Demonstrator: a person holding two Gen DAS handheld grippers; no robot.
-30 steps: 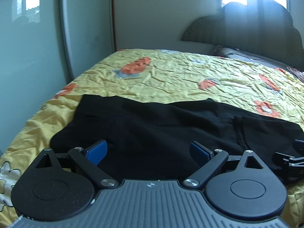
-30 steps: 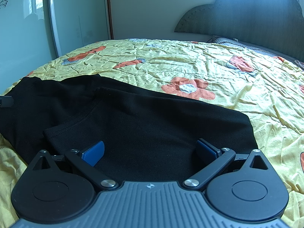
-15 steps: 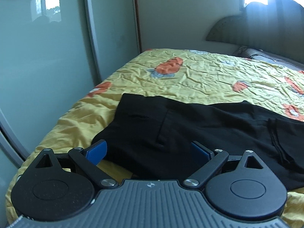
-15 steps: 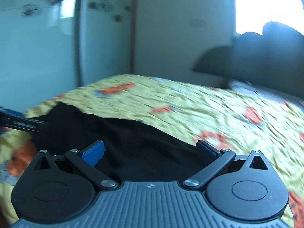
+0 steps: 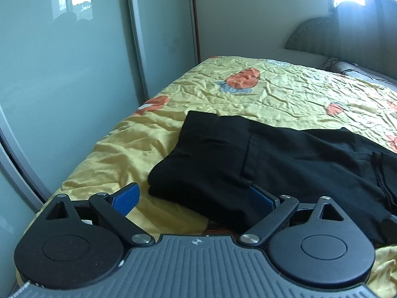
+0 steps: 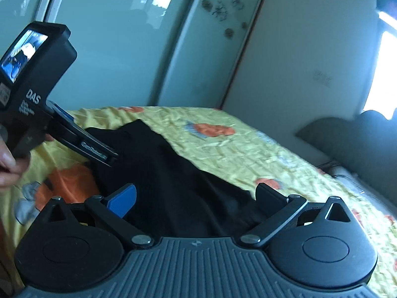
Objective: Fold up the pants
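Observation:
Black pants (image 5: 285, 164) lie folded across a yellow bedspread (image 5: 273, 94), waist end to the left. My left gripper (image 5: 193, 198) is open at the near left corner of the pants; cloth lies between its blue pads (image 5: 125, 198) and covers part of the right one. In the right wrist view the pants (image 6: 173, 173) stretch away from my right gripper (image 6: 196, 201), which is open over their near edge. The left gripper (image 6: 111, 156) shows there too, held by a hand (image 6: 7, 164), fingers against the far end of the pants.
Pale green sliding wardrobe doors (image 5: 62, 74) stand close along the bed's left edge. A dark padded headboard (image 5: 347, 39) and a pillow (image 5: 359, 72) are at the far right. The bedspread beyond the pants carries orange flower prints (image 5: 240, 79).
Both views have swung left. My left gripper has shifted to the waist end of the pants. The right gripper has turned, and the left gripper and hand now show in its view.

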